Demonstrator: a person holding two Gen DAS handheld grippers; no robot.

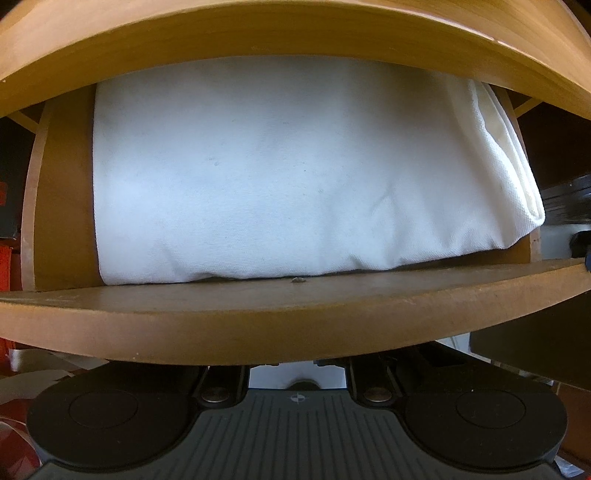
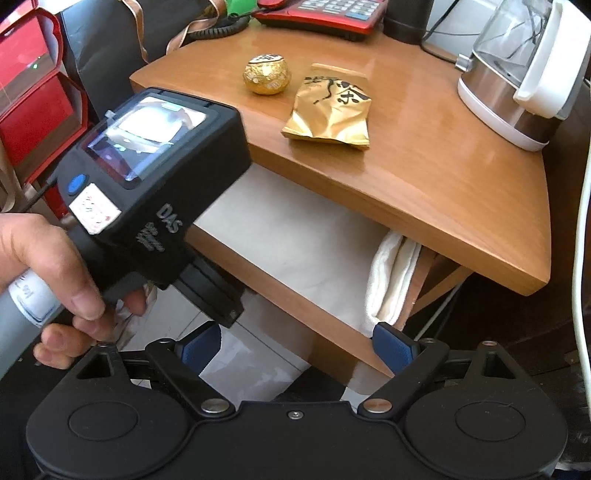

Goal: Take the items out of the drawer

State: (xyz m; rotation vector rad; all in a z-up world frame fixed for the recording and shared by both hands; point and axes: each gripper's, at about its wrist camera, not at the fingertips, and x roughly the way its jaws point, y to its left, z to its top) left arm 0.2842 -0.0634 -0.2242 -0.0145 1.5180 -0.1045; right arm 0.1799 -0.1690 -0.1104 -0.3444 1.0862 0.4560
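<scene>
A wooden drawer (image 1: 288,314) stands pulled out under the table top (image 1: 295,33). A folded white cloth (image 1: 280,177) fills it. My left gripper's fingers are hidden under the drawer's front panel, so I cannot tell how they stand. In the right wrist view the drawer front (image 2: 295,295) and the white cloth (image 2: 291,236) lie below the table top (image 2: 424,177). The left gripper body (image 2: 155,192), held by a hand, sits at the drawer front. My right gripper (image 2: 295,347) is open and empty, just in front of the drawer's right end.
On the table top lie a gold foil ball (image 2: 266,74) and a gold tea packet (image 2: 330,109). A kettle (image 2: 517,74) stands at the right, a red phone (image 2: 325,14) at the back. Red boxes (image 2: 33,96) stand at the left.
</scene>
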